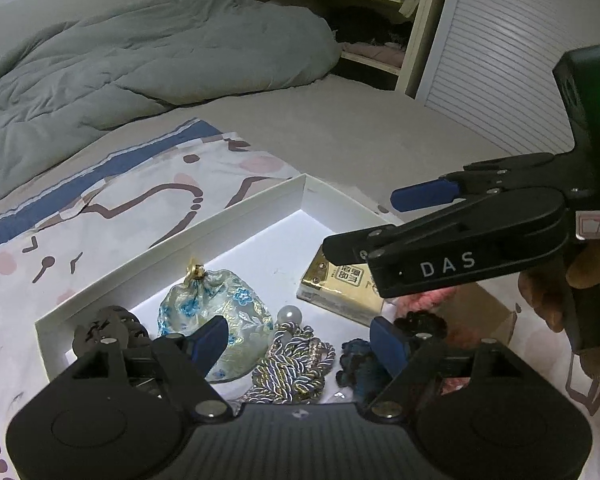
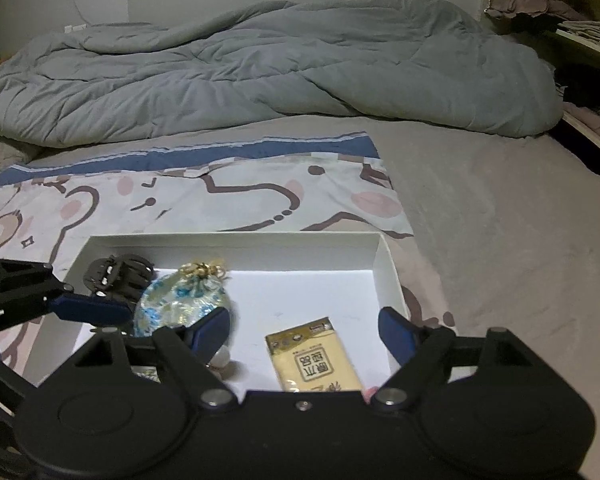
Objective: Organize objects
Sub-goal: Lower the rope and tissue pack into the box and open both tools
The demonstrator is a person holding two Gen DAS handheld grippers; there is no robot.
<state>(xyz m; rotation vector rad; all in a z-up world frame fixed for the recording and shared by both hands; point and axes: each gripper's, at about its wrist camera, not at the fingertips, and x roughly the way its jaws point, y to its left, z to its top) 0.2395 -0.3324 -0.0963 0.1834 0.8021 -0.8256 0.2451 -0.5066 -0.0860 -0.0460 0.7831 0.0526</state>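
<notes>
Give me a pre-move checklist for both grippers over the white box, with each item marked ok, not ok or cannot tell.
1. Left gripper open, nothing between its fingers: ok.
2. Right gripper open, nothing pressed by its fingers: ok.
3. White box sits flat on the patterned sheet: ok.
4. Items inside the box: brocade pouch, twisted cord, gold packet and black hair claw: ok.
5. Everything sorted: not ok. A pink fluffy thing lies at the box's near edge; whether it is inside, cannot tell.
6. Grippers clear of each other: cannot tell; they look close together in the left wrist view.
</notes>
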